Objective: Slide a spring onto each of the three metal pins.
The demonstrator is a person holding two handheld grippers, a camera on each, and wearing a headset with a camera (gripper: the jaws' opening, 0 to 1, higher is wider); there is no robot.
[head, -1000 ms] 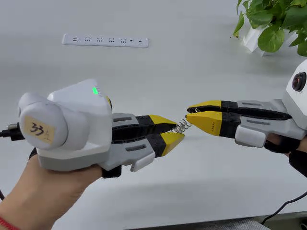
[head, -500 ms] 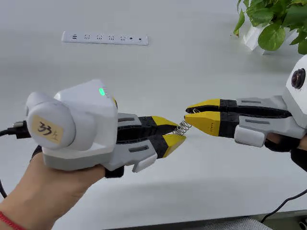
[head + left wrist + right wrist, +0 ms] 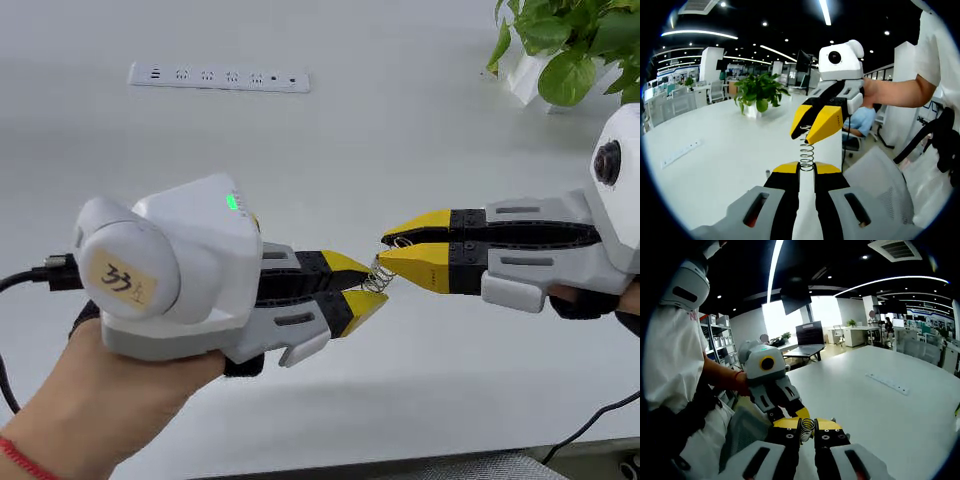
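Now, spring [image 3: 806, 150]: a short metal coil stretched in the air between the yellow tips of the two tongs, above the table and touching nothing else.
Spring in head view: just right of the frame's centre, well below the power strip.
Long axis, head view: close to level, rising slightly from lower left to upper right, one end at each tong.
Long axis, left gripper view: straight up the middle of the frame, in line with that tong's own jaws. The far end points at the other tong's tips.
Long axis, right gripper view: seen almost end-on as a round loop at bottom centre, pointing away along the jaws.
Left gripper [image 3: 806, 167]: jaws drawn in to a narrow slot and pinching the near end of the coil.
Right gripper [image 3: 807, 423]: jaws closed onto the other end, with a loop of wire showing between the yellow tips.
Facing: the two tongs point tip to tip, the left one coming from the lower left of the head view and the right one from the right edge.
Hand [image 3: 95, 400]: bare, at lower left in the head view, under the left tong's white body.
Table [image 3: 400, 150]: white and plain, beneath both tongs.
Power strip [image 3: 219, 79]: white, lying flat at the upper left of the head view.
Plant [image 3: 565, 45]: green leaves in a white pot, at the upper right corner of the head view.
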